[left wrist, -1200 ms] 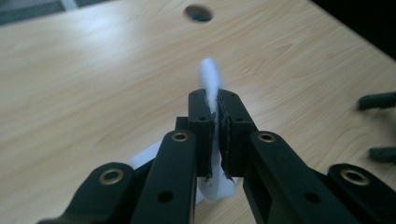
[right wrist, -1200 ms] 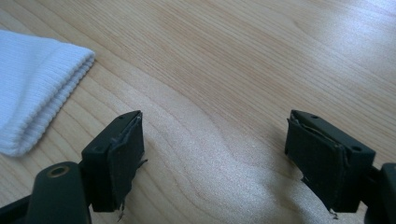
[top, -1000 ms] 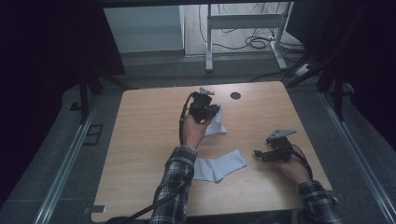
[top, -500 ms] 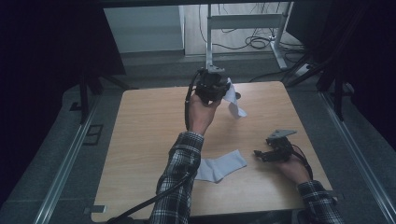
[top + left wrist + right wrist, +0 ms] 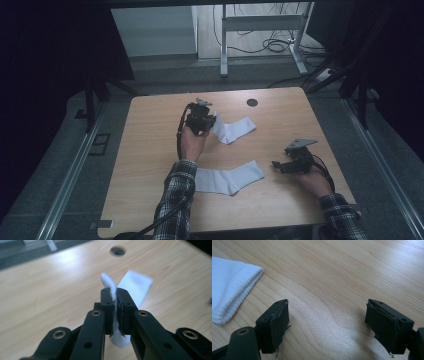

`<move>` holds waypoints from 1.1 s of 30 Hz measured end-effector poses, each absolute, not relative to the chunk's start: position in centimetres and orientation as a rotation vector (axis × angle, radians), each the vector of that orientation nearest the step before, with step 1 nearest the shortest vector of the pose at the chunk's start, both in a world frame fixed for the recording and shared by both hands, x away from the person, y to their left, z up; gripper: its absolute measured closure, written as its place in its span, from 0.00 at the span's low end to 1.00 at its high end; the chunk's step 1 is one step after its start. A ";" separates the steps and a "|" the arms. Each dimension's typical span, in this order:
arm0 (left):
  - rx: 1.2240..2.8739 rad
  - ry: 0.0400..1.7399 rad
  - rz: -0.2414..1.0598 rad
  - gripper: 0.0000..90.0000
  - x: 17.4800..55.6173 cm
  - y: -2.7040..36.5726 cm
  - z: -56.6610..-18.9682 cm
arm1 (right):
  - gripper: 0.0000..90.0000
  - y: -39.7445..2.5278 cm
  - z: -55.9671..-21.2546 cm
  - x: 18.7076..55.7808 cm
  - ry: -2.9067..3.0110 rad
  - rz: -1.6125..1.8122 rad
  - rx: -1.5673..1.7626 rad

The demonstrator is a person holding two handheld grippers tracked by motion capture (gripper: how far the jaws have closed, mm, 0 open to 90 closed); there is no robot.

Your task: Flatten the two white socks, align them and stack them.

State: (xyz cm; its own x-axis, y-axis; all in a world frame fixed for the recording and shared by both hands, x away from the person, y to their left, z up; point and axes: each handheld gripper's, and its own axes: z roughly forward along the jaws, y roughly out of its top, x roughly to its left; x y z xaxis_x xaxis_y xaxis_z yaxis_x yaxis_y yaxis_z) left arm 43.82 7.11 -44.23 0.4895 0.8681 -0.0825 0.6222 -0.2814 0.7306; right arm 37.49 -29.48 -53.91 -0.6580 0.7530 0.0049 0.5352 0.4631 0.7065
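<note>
Sock (image 5: 234,129) pinched mid-table, left gripper (image 5: 115,305), free surroundings

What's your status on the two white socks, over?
Left gripper shut on far white ribbed sock, toe end pinched. Right gripper open, beside near white sock, not touching. Nothing in the way on the wooden table.

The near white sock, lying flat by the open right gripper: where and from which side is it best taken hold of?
Probably at the ribbed cuff end of the near white sock, coming in low from the person's right. That end points at the right gripper, whose jaws stand wide open beside it, and its layered edge lies flat on the table.
</note>
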 end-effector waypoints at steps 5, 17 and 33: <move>2.028 1.300 0.441 0.93 43.0 9.9 -47.1 | 0.21 -29.4 -53.9 37.5 2.410 0.988 1.101; 2.079 1.339 0.450 0.89 39.7 14.1 -52.1 | 0.20 -29.3 -53.9 37.5 2.402 0.988 1.113; 2.025 1.262 0.474 0.61 38.7 15.9 -54.4 | 0.13 -29.0 -53.9 37.6 2.445 0.977 1.081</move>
State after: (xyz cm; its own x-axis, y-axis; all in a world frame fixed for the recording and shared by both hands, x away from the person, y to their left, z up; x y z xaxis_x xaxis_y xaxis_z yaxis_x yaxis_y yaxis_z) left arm 38.70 15.90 -54.38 0.4598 0.8864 -0.0527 0.6326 -0.2853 0.7200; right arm 37.62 -29.01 -53.89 -0.6743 0.7384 0.0054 0.5386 0.4868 0.6877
